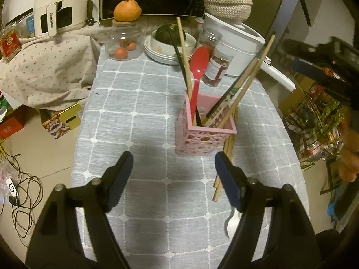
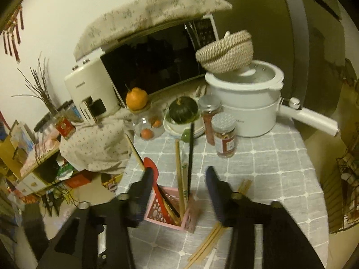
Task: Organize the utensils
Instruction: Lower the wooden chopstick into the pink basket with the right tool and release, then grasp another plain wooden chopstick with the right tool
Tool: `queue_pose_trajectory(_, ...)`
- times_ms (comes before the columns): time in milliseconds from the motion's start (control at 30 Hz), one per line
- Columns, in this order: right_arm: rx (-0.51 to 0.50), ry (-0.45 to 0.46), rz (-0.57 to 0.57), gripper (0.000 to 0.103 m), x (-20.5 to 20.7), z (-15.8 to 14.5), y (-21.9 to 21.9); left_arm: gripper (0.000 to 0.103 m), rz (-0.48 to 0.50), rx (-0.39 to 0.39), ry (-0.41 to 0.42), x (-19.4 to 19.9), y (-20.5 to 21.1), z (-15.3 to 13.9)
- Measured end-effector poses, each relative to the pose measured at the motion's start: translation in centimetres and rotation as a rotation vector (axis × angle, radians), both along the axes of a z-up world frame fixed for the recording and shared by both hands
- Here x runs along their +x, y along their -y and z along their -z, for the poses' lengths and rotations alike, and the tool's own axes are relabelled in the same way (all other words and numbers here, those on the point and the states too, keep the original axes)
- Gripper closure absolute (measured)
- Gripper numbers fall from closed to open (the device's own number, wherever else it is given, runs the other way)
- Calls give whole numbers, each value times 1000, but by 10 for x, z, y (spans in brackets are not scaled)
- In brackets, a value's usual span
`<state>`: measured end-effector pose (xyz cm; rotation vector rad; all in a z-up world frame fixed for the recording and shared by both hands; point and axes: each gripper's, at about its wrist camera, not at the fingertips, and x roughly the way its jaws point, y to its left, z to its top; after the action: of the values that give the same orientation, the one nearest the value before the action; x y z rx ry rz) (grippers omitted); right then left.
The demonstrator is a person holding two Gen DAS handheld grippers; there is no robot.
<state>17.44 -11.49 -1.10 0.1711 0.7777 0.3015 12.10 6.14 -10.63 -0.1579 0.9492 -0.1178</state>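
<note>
Chopsticks [image 1: 226,157] (three on table), white spoon [image 1: 233,223], both grippers empty.

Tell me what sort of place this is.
Most likely a home kitchen or dining corner: a microwave and a white electric pot crowd a cloth-covered table, with a pink utensil holder of chopsticks.

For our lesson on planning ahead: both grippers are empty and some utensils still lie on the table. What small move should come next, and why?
Probably lower the left hand-held gripper onto the loose wooden chopsticks lying on the tablecloth beside the pink holder. It is open and holds nothing, the chopsticks lie just by its right finger, and the holder already has a red spoon and other chopsticks standing in it.
</note>
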Motion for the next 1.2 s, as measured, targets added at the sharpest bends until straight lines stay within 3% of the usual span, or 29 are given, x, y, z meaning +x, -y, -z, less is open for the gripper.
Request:
queue_pose_trajectory(167, -4, 5, 25, 36, -17, -9, 30, 21, 2, -25, -23, -1, 6, 7)
queue_pose_trajectory(300, -25, -16, 58, 30, -23, 0, 52, 21, 19, -22, -39, -1, 13, 16)
queue_pose_trajectory(633, -57, -205, 108, 28, -2, 85, 85, 20, 16, -26, -19, 3, 23, 39)
queue_pose_trajectory(867, -96, -395, 141, 28, 31, 143, 91, 20, 23, -26, -84, 14, 28, 53)
queue_pose_trajectory(1033, -124, -446, 146, 28, 52, 168, 88, 20, 0, -29, -128, 16, 23, 56)
queue_pose_trajectory(1200, -146, -436, 148, 28, 72, 181, 82, 20, -16, -39, -134, 17, 17, 53)
